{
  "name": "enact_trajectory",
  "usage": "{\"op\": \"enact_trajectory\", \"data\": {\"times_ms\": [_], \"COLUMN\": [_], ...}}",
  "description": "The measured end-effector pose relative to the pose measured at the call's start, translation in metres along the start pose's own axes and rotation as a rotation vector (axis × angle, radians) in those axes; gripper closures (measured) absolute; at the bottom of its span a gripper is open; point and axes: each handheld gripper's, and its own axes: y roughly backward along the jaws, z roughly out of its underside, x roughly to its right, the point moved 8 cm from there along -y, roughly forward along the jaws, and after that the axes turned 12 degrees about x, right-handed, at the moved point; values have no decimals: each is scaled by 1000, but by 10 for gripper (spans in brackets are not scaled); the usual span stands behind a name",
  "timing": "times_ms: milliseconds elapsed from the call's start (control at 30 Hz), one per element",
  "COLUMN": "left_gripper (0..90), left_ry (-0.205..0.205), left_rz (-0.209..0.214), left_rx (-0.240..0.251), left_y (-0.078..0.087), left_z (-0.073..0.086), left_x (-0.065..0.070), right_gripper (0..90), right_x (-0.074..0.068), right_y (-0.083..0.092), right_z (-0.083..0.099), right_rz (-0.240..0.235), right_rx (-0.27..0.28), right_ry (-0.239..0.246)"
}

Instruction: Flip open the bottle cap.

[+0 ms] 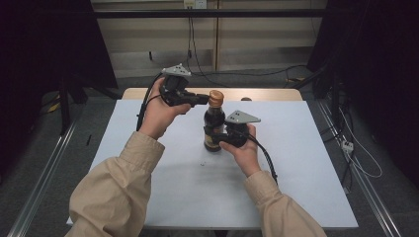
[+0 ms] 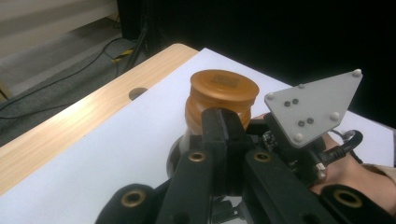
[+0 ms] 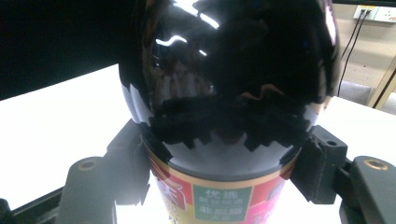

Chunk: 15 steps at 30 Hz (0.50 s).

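A white table (image 1: 148,163) with a wooden far edge stands in a dim room, cables trailing over the grey floor behind it. A person in beige sleeves reaches in from six o'clock.

At about ten o'clock from the table's middle, the left gripper (image 1: 201,98) is held level above the table, pointing toward three o'clock. Its two jaws are pressed together with nothing between them, and their tips meet the side of the brown cap (image 1: 216,98). In the left gripper view the closed jaws lie against the cap's ribbed side, just under its flat top (image 2: 224,83).

The bottle (image 1: 214,126) stands upright near the table's middle, dark glass with a coloured label low on its body. In the right gripper view its label (image 3: 223,198) shows red, green and yellow panels.

At four o'clock from the bottle, the right gripper (image 1: 221,138) comes in level and clamps the bottle's lower body, one jaw on each side of the glass, at the label's upper edge.
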Motion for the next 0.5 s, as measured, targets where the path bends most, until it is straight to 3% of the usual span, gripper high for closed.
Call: {"op": "enact_trajectory", "data": {"times_ms": [200,367,500], "left_gripper": [900,900,900], "left_ry": [3,14,-3], "left_rz": [15,7,0], "left_rx": [-32,-3,10], "left_y": [-1,-5,-5], "left_z": [5,-2,-7], "left_x": [3,3,3], "right_gripper": [310,311,311], "right_x": [-1,0,0], "right_y": [-1,0,-1], "right_z": [0,0,0], "right_rz": [-1,1,2], "right_rx": [4,7,6], "right_ry": [6,-2,2]}}
